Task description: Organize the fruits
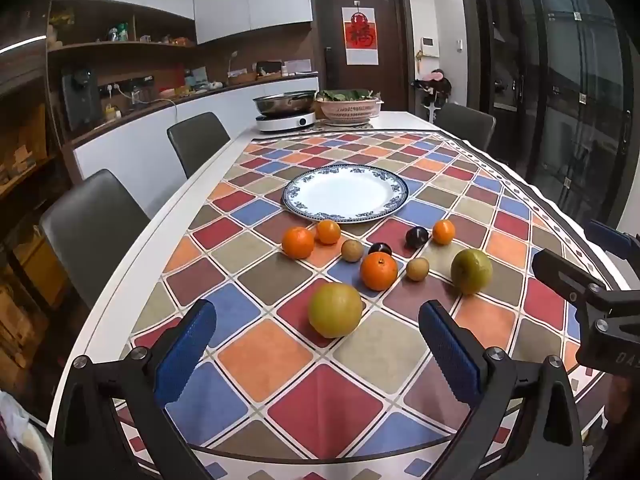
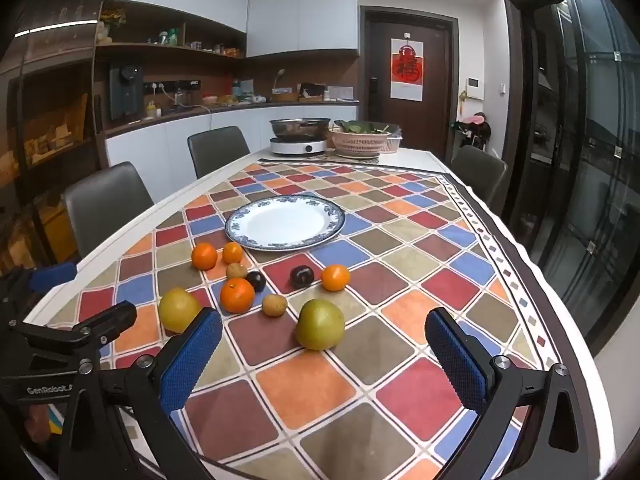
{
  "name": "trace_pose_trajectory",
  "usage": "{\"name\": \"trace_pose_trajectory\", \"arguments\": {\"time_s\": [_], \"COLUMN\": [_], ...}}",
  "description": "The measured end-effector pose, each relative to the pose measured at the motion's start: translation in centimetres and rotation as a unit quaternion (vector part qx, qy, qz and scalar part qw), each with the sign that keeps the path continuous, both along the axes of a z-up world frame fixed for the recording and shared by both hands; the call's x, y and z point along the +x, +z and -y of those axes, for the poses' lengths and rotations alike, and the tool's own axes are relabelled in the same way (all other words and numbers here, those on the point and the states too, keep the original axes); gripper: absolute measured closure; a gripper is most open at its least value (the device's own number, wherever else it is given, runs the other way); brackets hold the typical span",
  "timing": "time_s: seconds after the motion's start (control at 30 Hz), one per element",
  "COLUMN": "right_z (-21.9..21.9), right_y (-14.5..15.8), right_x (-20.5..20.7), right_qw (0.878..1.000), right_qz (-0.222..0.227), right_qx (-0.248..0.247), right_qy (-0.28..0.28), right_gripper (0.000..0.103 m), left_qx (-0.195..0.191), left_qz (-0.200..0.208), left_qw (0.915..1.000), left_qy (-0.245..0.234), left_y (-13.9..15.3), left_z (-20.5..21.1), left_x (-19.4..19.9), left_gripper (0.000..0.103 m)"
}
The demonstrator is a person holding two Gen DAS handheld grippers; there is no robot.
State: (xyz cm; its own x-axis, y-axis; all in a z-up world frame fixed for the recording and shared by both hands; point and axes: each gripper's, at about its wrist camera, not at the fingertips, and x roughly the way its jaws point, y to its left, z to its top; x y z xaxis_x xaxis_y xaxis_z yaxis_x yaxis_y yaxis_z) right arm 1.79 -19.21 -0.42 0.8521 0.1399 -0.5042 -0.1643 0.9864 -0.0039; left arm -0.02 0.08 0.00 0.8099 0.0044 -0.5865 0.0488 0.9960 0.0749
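Your right gripper [image 2: 324,354]: blue pads spread wide, nothing between them, lower frame.
Green-yellow fruit [image 2: 320,324]: centre frame, just beyond your pads.
Plate [image 2: 240,226]: above centre, bare.
Oranges [image 2: 237,295]: left of centre, scattered below the plate.
Left gripper [image 2: 60,276]: left edge, partly visible.

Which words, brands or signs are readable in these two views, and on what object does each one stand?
"GenRobot", then cut off: on the left gripper's black body, seen in the right wrist view.
"福", red character: on the hanging on the dark door.
"DAS", cut by the frame edge: on the right gripper's body.
Shelf items: too small to read.
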Motion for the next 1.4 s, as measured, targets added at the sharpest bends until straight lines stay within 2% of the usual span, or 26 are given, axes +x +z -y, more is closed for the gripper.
{"name": "trace_pose_trajectory", "arguments": {"time_s": [0.47,1.4], "right_z": [0.4,-0.6], "right_y": [0.2,-0.1], "right_x": [-0.7,-0.5], "right_qw": [1.0,1.0], "right_qz": [0.003,0.003], "right_qx": [-0.003,-0.007], "right_qy": [0.004,0.007], "right_gripper": [0.001,0.001], "left_qx": [-0.004,-0.011], "left_qz": [0.015,0.015], "left_qw": [0.9999,0.9998], "left_qy": [0.001,0.004], "left_y": [0.8,0.8], "left_z": [0.1,-0.3], "left_x": [-0.5,-0.8], "left_gripper": [0.0,0.0]}}
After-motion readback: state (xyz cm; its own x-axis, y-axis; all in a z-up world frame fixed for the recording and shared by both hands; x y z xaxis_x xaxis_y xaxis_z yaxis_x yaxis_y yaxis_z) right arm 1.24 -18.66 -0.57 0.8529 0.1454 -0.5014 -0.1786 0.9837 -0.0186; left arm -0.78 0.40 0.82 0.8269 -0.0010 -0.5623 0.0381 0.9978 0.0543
